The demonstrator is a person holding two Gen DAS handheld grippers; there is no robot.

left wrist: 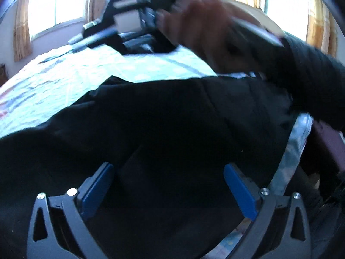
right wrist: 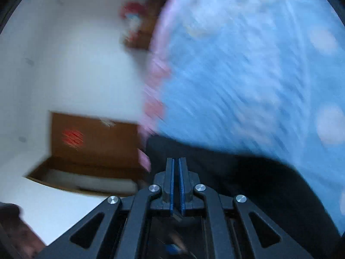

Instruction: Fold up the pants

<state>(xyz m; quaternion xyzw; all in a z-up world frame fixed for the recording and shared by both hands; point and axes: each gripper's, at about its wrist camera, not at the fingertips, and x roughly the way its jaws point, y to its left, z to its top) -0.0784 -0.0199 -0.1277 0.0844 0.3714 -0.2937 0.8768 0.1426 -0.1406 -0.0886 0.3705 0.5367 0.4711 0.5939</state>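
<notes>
1. Nearest in the left wrist view, the left gripper [left wrist: 169, 185] hangs over the black pants [left wrist: 151, 118] with its blue pads [left wrist: 239, 188] spread wide apart; dark cloth lies below and between them, but the pads do not press on it.
2. The pants lie spread across the bed, filling the lower and middle part of that view; their far edge ends against the light blue bedspread [left wrist: 64, 79], and a strip of the same spread shows at their right side.
3. Beyond the pants, the person's right hand [left wrist: 200, 26], in a dark sleeve [left wrist: 312, 73], holds the right gripper [right wrist: 176, 161] up above the bed; this part is blurred.
4. In the right wrist view the right gripper's pads stand together with only a thin slit between them and nothing caught in it; just past its tips lies dark cloth of the pants, then the blue spotted bedspread with a pink edge.
5. Farther off, to the left, a brown cardboard box [right wrist: 92, 142] stands open by a white wall [right wrist: 64, 54]; windows [left wrist: 54, 6] with curtains shine behind the bed.
</notes>
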